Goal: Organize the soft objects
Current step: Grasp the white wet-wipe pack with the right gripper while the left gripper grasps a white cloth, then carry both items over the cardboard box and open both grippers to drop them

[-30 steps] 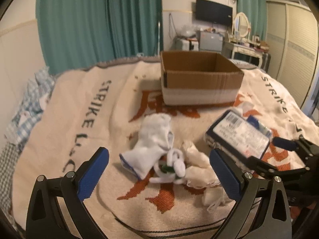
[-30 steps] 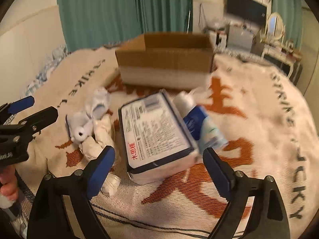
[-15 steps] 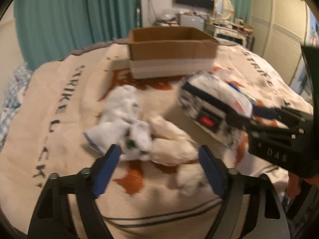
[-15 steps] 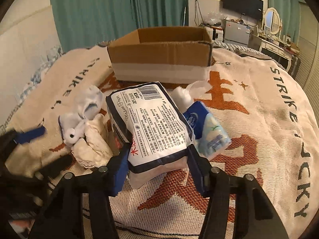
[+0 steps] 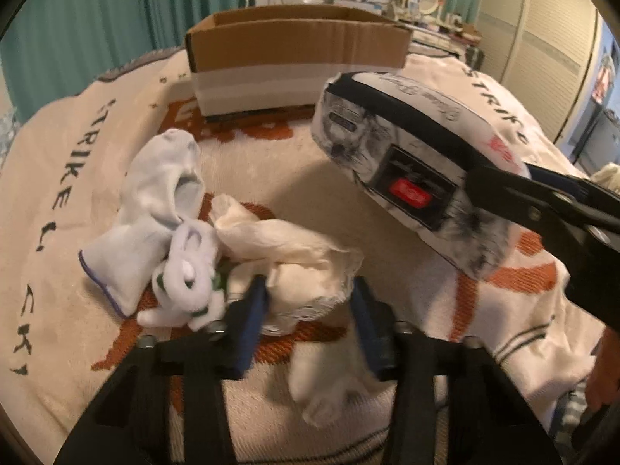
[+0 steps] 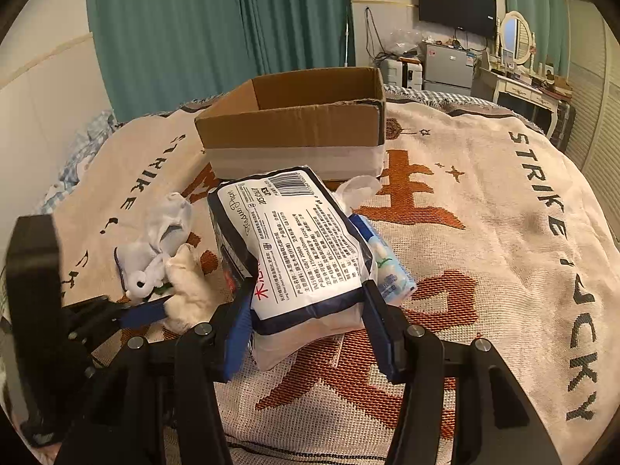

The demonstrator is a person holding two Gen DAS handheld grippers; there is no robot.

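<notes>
Left wrist view: left gripper (image 5: pixel 308 302) at lower centre, blue-padded fingers (image 5: pixel 251 312) clenched on the crumpled cream-white cloth (image 5: pixel 298 259), which lies on the beige woven blanket with orange characters and black lettering (image 5: pixel 58 279). Just left of the cloth, touching it, a small white plush rabbit toy (image 5: pixel 186 283); behind that, a white sock with a blue-trimmed edge (image 5: pixel 155 209). Right half of frame: the white and navy plastic tissue pack (image 5: pixel 407 155) is held up off the blanket, tilted, with the right gripper's black arm coming in from the right edge. Open brown cardboard box with a pale band along its base (image 5: pixel 294 62) sits at upper centre, beyond everything.

Right wrist view: right gripper (image 6: pixel 306 310) at lower centre, blue pads grasping the tissue pack (image 6: pixel 298 240) on both sides, printed label and barcode facing up. Just right of the pack, a smaller blue and white tissue packet (image 6: pixel 389 271) on the blanket (image 6: pixel 484 232). Left of frame: sock (image 6: pixel 162 232), rabbit toy (image 6: pixel 143 275), cream cloth (image 6: pixel 186 283) bunched together, left gripper's blue pad touching the cloth. Cardboard box (image 6: pixel 294 131) at centre, behind the pack.
</notes>
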